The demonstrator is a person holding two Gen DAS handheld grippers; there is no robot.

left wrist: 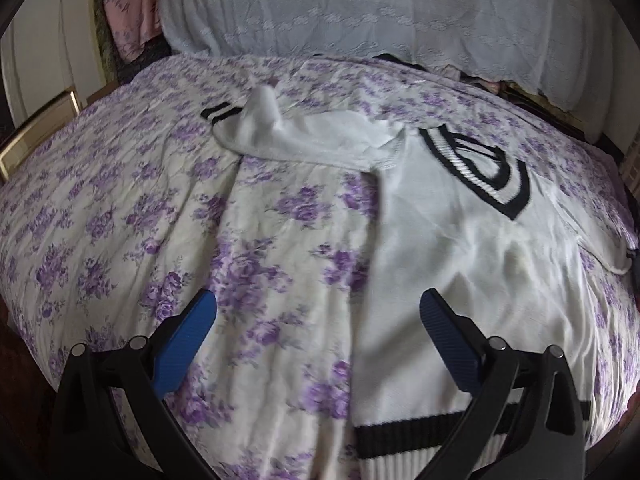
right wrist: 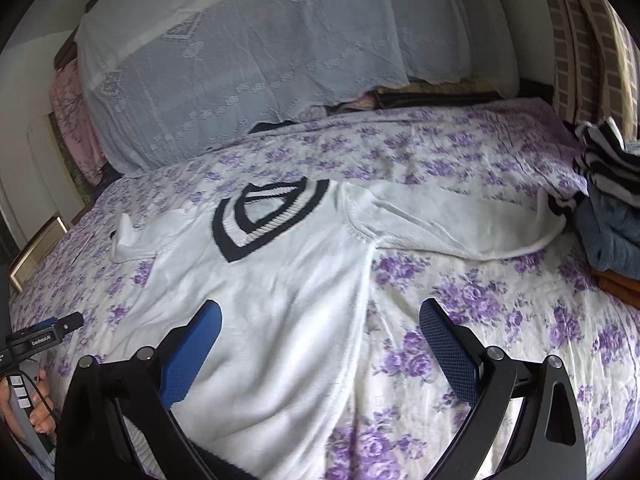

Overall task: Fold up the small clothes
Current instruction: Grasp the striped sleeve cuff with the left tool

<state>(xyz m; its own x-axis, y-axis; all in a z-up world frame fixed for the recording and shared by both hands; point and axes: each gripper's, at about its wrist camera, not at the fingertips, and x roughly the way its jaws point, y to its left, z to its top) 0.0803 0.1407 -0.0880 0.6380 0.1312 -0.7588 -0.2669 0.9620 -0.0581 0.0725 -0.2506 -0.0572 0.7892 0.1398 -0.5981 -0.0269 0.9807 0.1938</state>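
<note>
A white knit sweater (left wrist: pixel 460 264) with a black-and-white V-neck collar (left wrist: pixel 480 168) lies spread flat on the bed. Its left sleeve (left wrist: pixel 288 136) stretches out crumpled to the left, ending in a striped cuff (left wrist: pixel 218 111). The striped hem (left wrist: pixel 416 436) is nearest me. My left gripper (left wrist: pixel 318 312) hovers open over the sweater's left edge, nothing between its blue pads. In the right wrist view the sweater (right wrist: pixel 260 296) fills the middle and its right sleeve (right wrist: pixel 452 228) reaches right. My right gripper (right wrist: pixel 320 320) is open above the sweater's right edge, holding nothing.
The bed has a white cover with purple flowers (left wrist: pixel 120 208). A big pile under a pale lace sheet (right wrist: pixel 248 56) stands at the back. Stacked folded clothes (right wrist: pixel 612 208) sit at the right edge. A hand (right wrist: pixel 28 400) holds the left gripper's handle at lower left.
</note>
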